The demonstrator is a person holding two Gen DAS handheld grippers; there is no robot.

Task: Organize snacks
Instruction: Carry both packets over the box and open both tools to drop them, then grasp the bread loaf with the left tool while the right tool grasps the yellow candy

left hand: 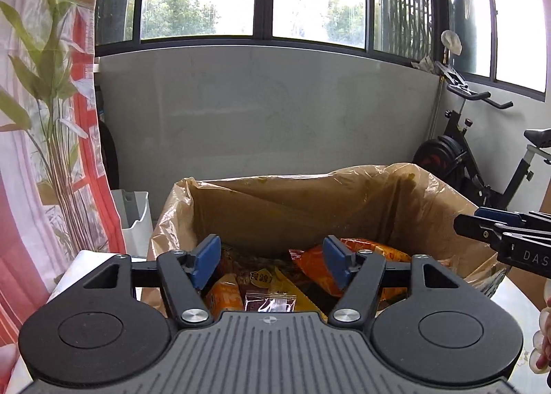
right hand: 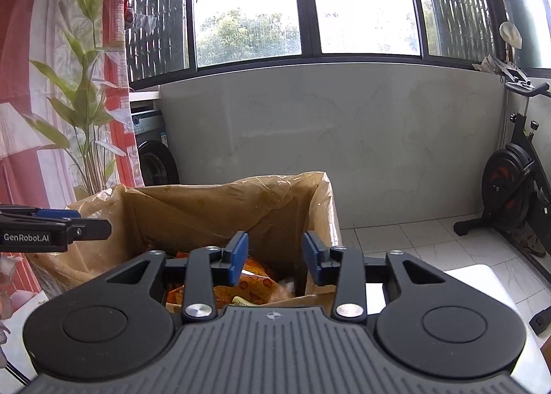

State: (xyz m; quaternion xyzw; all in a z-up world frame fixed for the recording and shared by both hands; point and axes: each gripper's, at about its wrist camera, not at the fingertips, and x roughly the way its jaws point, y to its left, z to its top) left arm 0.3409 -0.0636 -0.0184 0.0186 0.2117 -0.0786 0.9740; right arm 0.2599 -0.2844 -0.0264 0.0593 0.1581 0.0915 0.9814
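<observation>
A cardboard box lined with a tan plastic bag (left hand: 261,201) holds several snack packets: orange packets (left hand: 320,266), a yellow one (left hand: 292,290) and a small clear pouch with dark red contents (left hand: 270,302). My left gripper (left hand: 272,261) is open and empty, held above the box's near side. My right gripper (right hand: 275,258) is open and empty above the box's right part (right hand: 220,211), with orange packets (right hand: 255,282) below it. Each gripper shows from the side in the other's view: the right one (left hand: 482,225), the left one (right hand: 86,227).
A grey low wall with windows stands behind the box. An exercise bike (right hand: 516,180) is at the right on a tiled floor. A curtain and plant (left hand: 51,118) are at the left, with a white bin (left hand: 137,221) and a washing machine (right hand: 155,153).
</observation>
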